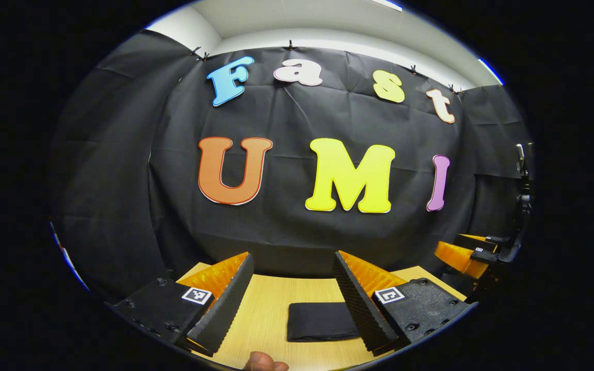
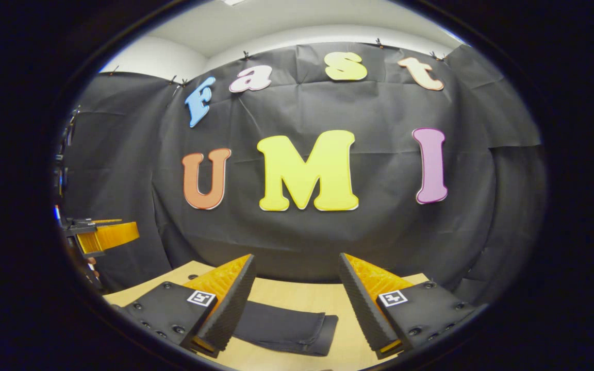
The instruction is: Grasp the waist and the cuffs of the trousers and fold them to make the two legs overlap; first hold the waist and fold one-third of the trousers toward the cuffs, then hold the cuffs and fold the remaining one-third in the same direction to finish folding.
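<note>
Trousers (image 1: 322, 321) lie folded into a flat dark bundle on the wooden table (image 1: 266, 309). Left gripper (image 1: 293, 301) and right gripper (image 2: 294, 304) both hang above them, jaws wide apart and holding nothing.

The right gripper (image 2: 294, 304) hangs above the wooden table (image 2: 343, 330), its fingers spread wide and holding nothing. Dark folded trousers (image 2: 286, 327) lie flat on the table below. The left gripper (image 2: 103, 234) shows far left.

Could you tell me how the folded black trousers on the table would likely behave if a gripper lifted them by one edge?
The trousers are soft cloth folded in layers, so they would probably sag and unfold if lifted by one edge. They look light for their size. Lying flat on the smooth wooden table, they might slide when pushed rather than roll or tip.
</note>
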